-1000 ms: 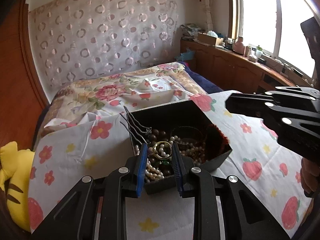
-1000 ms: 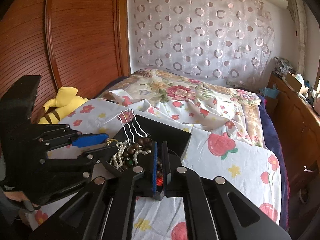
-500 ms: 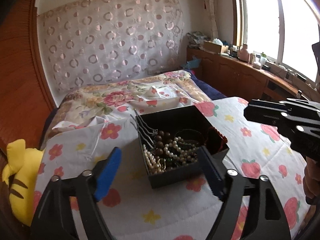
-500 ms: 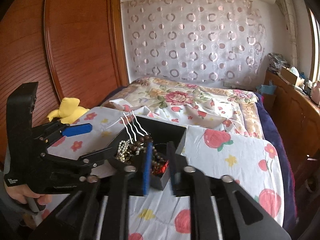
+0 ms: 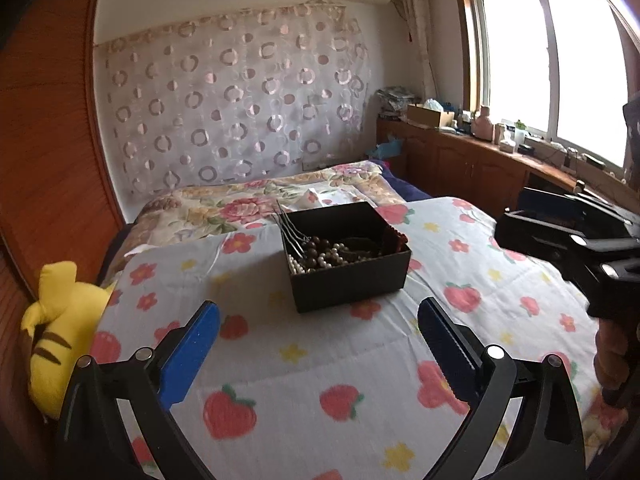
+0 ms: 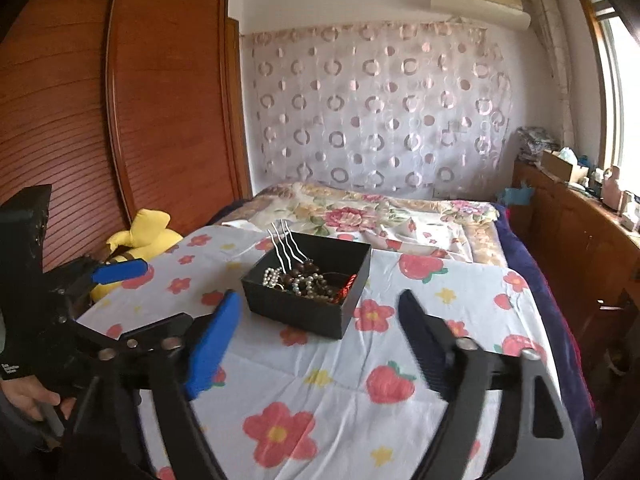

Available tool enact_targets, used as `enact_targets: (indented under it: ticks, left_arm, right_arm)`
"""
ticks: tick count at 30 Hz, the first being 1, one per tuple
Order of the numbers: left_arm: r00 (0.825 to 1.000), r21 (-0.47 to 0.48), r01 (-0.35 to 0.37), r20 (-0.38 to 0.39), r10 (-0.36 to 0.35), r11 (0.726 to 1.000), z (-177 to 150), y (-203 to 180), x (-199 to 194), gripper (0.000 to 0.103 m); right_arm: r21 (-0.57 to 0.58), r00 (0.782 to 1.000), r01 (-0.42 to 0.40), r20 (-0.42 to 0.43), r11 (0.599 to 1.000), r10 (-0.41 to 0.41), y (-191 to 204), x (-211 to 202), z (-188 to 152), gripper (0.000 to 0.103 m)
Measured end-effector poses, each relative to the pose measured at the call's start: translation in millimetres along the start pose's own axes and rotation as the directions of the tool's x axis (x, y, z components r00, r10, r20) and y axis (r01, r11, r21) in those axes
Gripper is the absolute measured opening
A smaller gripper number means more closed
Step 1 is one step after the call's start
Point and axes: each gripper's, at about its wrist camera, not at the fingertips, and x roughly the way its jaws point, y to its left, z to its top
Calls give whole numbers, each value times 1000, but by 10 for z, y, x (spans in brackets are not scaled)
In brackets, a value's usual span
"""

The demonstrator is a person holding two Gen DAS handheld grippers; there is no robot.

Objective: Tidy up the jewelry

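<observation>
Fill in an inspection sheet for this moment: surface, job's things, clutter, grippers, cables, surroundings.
Surface: bed sheet with a strawberry and flower print, lightly creased.
Job's things: black box with no lid on, holding pearl strands, dark beads and hairpins that stick up past its rim.
Clutter: yellow plush toy at the bed's edge.
Grippers: left gripper and right gripper both open, jaws just opened, nothing between them, short of the box.
Cables: nothing seen.
Surroundings: circle-patterned curtain, wooden wardrobe, window, cluttered sideboard.
</observation>
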Motion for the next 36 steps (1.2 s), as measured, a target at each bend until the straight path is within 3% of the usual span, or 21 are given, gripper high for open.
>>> enact_targets:
  ticks: [4, 10, 16, 36]
  left_arm:
    - [1000, -26, -11, 17, 11, 1000, -50, 1, -186, 95]
    - [999, -89, -36, 26, 38, 995, -190, 76, -412, 95]
    - [997, -119, -69, 31, 73, 990, -243, 176, -508, 95]
    - [996, -130, -66, 48, 73, 989, -285, 199, -588, 95]
  right_arm:
    - [39, 998, 50, 31, 998, -51, 48, -211, -107, 100]
    - [132, 993, 117, 19, 984, -121, 57, -348, -319, 101]
    - [117, 986, 167, 4, 979, -168, 118, -335, -418, 101]
    - [115, 985, 169, 3, 979, -170, 156, -302, -496, 101]
